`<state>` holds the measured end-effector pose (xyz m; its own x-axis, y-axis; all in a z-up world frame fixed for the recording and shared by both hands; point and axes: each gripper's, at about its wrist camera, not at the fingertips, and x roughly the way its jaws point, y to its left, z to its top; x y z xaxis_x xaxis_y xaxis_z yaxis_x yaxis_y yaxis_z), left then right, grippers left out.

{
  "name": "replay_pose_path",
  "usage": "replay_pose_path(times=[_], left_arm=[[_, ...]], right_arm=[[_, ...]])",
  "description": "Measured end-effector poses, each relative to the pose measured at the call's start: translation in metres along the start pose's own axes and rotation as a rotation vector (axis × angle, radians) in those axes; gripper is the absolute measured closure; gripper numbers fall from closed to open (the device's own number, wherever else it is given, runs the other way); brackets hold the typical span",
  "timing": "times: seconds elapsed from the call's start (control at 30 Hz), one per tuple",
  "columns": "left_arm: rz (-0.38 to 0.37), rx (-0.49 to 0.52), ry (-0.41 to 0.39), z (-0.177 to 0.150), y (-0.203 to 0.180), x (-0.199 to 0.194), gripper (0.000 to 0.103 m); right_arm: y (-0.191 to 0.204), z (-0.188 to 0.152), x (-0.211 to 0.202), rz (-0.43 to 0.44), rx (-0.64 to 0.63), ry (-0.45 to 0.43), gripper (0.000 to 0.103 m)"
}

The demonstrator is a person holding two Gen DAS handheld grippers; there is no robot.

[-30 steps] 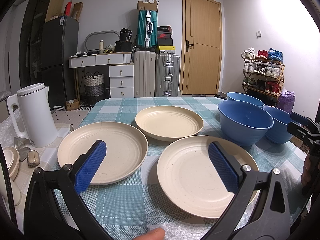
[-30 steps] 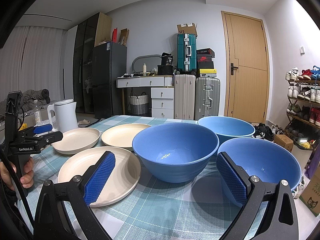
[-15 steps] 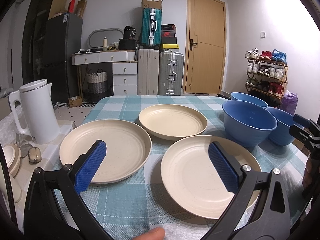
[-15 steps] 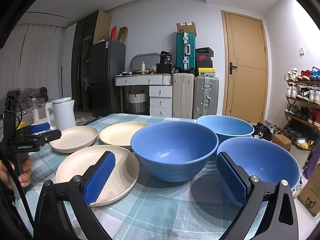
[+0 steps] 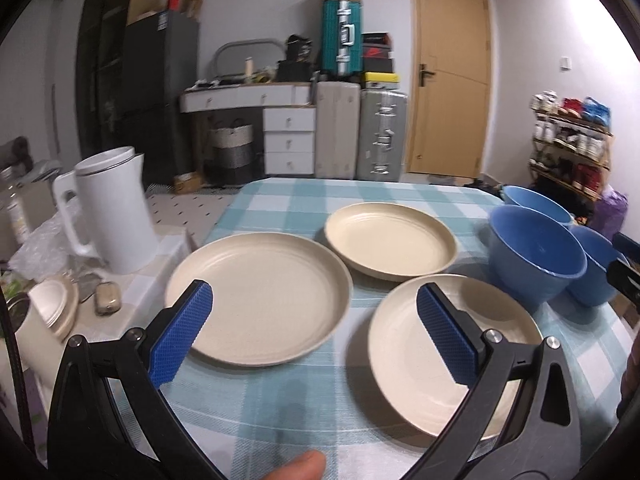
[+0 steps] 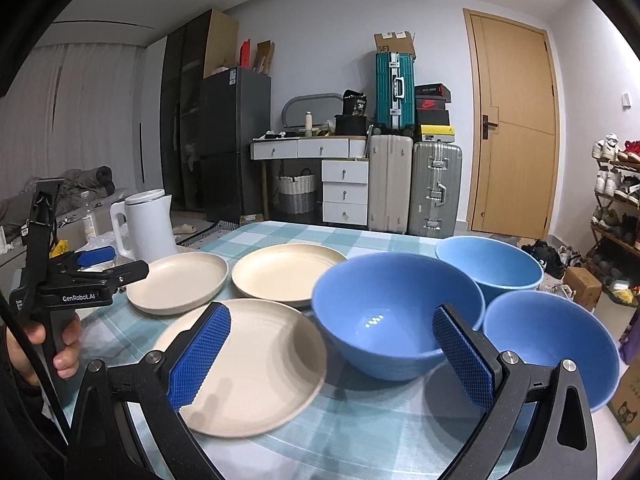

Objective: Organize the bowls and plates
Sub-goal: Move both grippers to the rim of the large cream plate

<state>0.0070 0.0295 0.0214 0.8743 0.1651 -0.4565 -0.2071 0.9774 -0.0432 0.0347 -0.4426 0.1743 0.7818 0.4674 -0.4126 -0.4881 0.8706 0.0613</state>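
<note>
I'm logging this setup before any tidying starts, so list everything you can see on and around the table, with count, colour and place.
plates: three, cream, left half of the table, none stacked
bowls: three, blue, right half, close together
tablecloth: one, teal and white check, covering the table
kettle: one, white, on a side surface left of the table
suitcases: three, teal, beige, silver, by the back wall
drawer unit: one, white, under the desk
door: one, wooden, shut
shoe rack: one, far right
left gripper: open, above the plates
right gripper: open, facing the bowls
</note>
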Motion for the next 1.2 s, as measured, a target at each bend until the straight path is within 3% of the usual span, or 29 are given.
replay_pose_path(times=[0.3,0.53,1.2], left_arm=[[0.081,-0.106,0.09,0.021,0.035,-0.004,0.001],[0.12,-0.12,0.137,0.027,0.05,0.003,0.001],[0.136,-0.17,0.252,0.031,0.075,0.052,0.001]], right_arm=[[0.019,0.031,0.019,0.086,0.062,0.045,0.0],[0.032,0.051,0.036,0.133,0.081,0.087,0.0],[0.091,0.067,0.129,0.232,0.022,0.266,0.0]])
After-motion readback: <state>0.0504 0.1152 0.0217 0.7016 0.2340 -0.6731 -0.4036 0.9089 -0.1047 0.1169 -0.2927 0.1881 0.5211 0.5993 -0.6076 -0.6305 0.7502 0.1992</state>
